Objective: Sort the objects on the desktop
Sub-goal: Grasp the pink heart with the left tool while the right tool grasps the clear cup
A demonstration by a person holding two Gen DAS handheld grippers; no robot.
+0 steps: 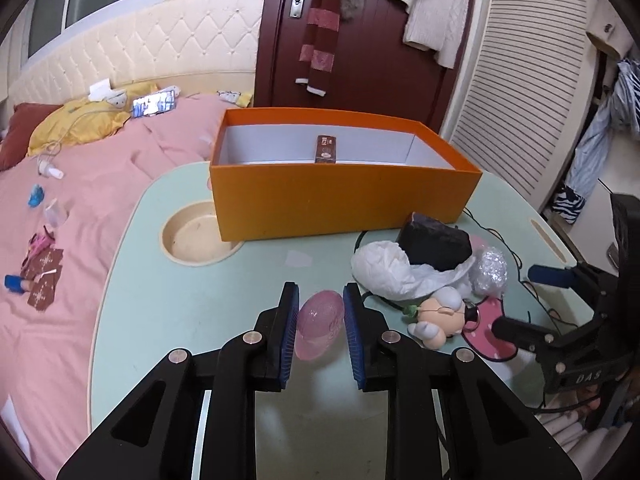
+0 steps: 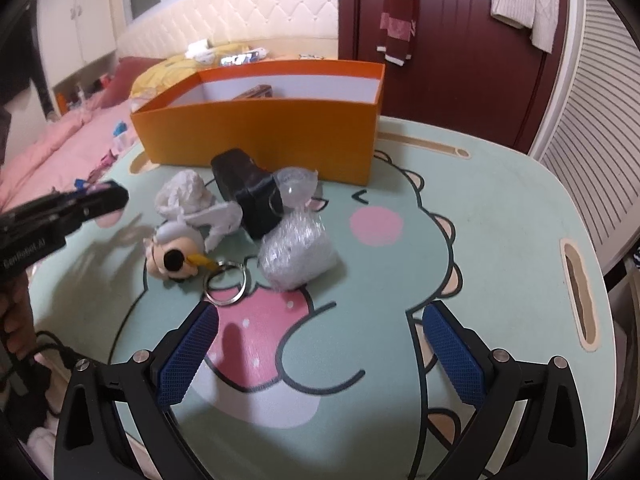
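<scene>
My left gripper (image 1: pixel 320 300) is shut on a translucent pink egg-shaped object (image 1: pixel 320 322) just above the green table (image 1: pixel 168 300). Behind it stands an open orange box (image 1: pixel 340 196) with a small brown carton (image 1: pixel 326 149) inside. To the right lie crumpled white paper (image 1: pixel 384 266), a black pouch (image 1: pixel 434 242), bubble wrap (image 1: pixel 490 268) and a plush keychain doll (image 1: pixel 438 318). My right gripper (image 2: pixel 320 320) is wide open and empty over the table's cartoon print, short of the key ring (image 2: pixel 225 286), doll (image 2: pixel 172 256), bubble wrap (image 2: pixel 296 254) and pouch (image 2: pixel 250 192).
A round cup recess (image 1: pixel 196 236) sits left of the box. A pink bed (image 1: pixel 80 184) with small items lies past the table's left edge. A dark red door (image 1: pixel 360 40) and slatted wardrobe (image 1: pixel 520 92) stand behind. The right gripper (image 1: pixel 560 312) shows at the left view's right edge.
</scene>
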